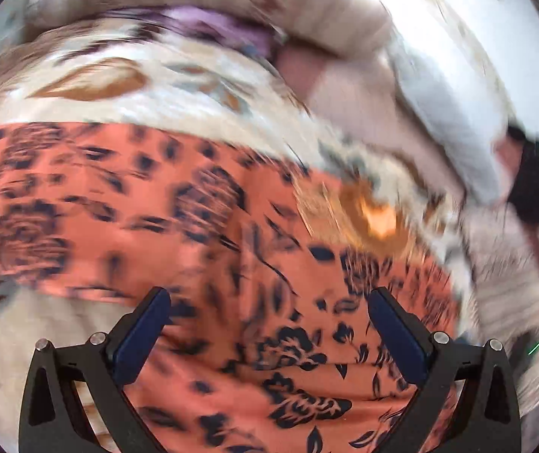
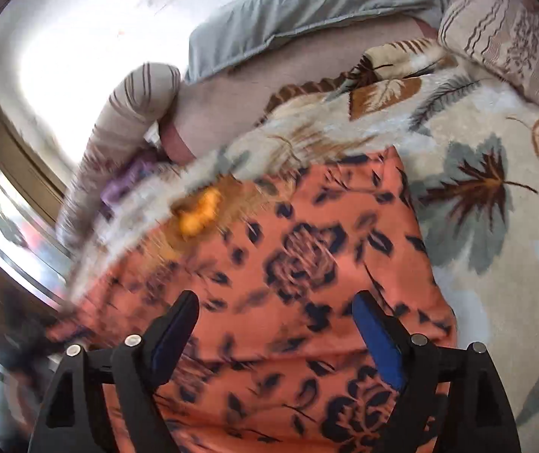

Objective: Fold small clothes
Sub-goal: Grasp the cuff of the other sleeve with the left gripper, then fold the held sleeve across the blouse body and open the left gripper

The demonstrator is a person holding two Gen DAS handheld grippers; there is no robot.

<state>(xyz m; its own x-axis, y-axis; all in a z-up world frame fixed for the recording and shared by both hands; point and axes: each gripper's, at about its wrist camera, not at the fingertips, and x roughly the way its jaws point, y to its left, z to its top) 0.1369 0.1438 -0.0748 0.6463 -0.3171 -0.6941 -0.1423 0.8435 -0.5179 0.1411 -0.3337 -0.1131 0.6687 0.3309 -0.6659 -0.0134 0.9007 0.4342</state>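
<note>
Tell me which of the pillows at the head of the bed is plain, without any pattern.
The grey-blue pillow is plain, one flat colour. The beige pillow beside it has brown stripes and a printed motif.

1. The printed garment (image 2: 307,264) is lying spread on the leaf-patterned blanket (image 2: 495,173), which is covering the bed.
2. In the right wrist view, the blanket is showing to the right of the garment and behind it.
3. The grey pillow (image 2: 307,11) is lying behind the blanket, toward the top of that view.
4. The striped pillow (image 2: 503,26) is sitting at the upper right, just beside the grey pillow.
5. A striped bolster (image 2: 129,120) is lying to the left of the garment, near the blanket's edge.
6. A small bunched cloth (image 2: 129,185) is lying just beside the bolster.
7. In the left wrist view, the garment (image 1: 156,207) is lying in front, with the blanket (image 1: 156,87) behind it and the bolster (image 1: 231,3) furthest back.
</note>
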